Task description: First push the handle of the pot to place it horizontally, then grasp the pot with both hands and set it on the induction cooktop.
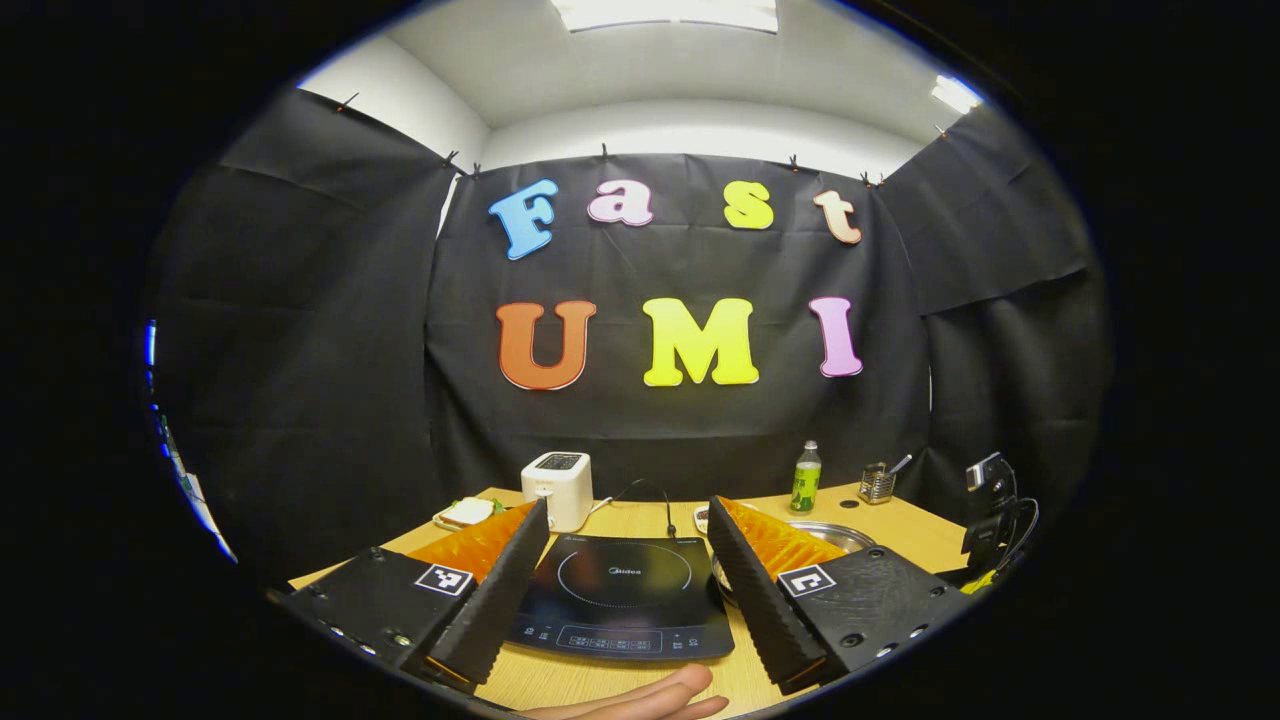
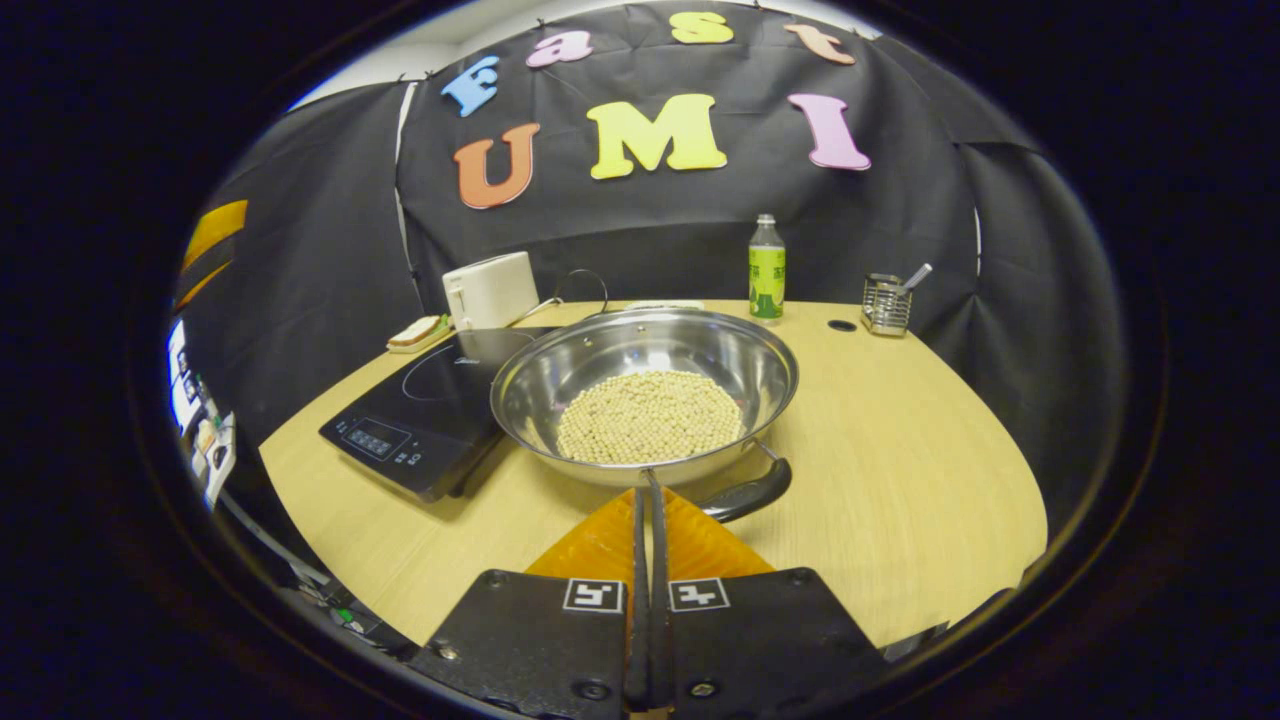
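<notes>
The pot is a shiny steel pan holding a flat bed of pale round beans, its black handle angled toward the near right. It sits on the wooden surface, just beside the black cooktop. The right gripper has jaws together near the rim; the left gripper has jaws wide apart.

Shiny steel pot half full of pale beans, upright on the worktop, black handle angled near-right, touching the black induction cooktop beside it.
</notes>
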Demonstrator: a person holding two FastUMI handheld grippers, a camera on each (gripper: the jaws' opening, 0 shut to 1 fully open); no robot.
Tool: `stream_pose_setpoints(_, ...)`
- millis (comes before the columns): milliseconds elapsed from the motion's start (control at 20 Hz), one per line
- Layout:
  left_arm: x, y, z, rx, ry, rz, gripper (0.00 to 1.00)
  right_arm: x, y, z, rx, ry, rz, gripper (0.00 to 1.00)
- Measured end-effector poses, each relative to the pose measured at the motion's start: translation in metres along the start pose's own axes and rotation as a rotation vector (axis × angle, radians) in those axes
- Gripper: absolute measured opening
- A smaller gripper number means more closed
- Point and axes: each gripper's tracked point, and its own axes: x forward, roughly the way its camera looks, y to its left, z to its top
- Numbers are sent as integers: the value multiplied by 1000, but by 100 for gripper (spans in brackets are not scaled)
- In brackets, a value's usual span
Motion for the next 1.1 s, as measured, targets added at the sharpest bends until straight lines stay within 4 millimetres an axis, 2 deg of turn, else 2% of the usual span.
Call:
stream_pose_setpoints(250,3,2,-7,-22,20,-3,95,2,-15,5,2,-3,-43,4)
stream_pose_setpoints(300,3,2,-9,-24,23,-5,95,2,-17,6,-1,-3,-53,0)
stream_pose_setpoints(550,5,4,-11,-8,29,-2,95,0,-38,18,-2,-32,-116,4)
stream_pose_setpoints(600,5,3,-12,-10,29,-6,95,1,-40,18,-4,-32,-122,0)
stream_pose_setpoints(650,7,2,-12,-13,30,-8,95,0,-40,18,3,-29,-119,4)
stream_pose_setpoints(850,9,1,-16,-7,34,-11,95,-1,-25,13,3,-16,-77,4)
stream_pose_setpoints(900,10,0,-17,-7,36,-13,95,1,-28,12,3,-12,-82,1)
stream_pose_setpoints(950,11,-1,-18,-7,39,-16,95,1,-29,12,8,-12,-76,4)
stream_pose_setpoints(1000,11,-1,-20,-6,42,-18,95,2,-30,10,12,-7,-80,1)
stream_pose_setpoints(1100,10,-1,-21,-1,42,-19,95,3,-36,7,13,-3,-93,4)
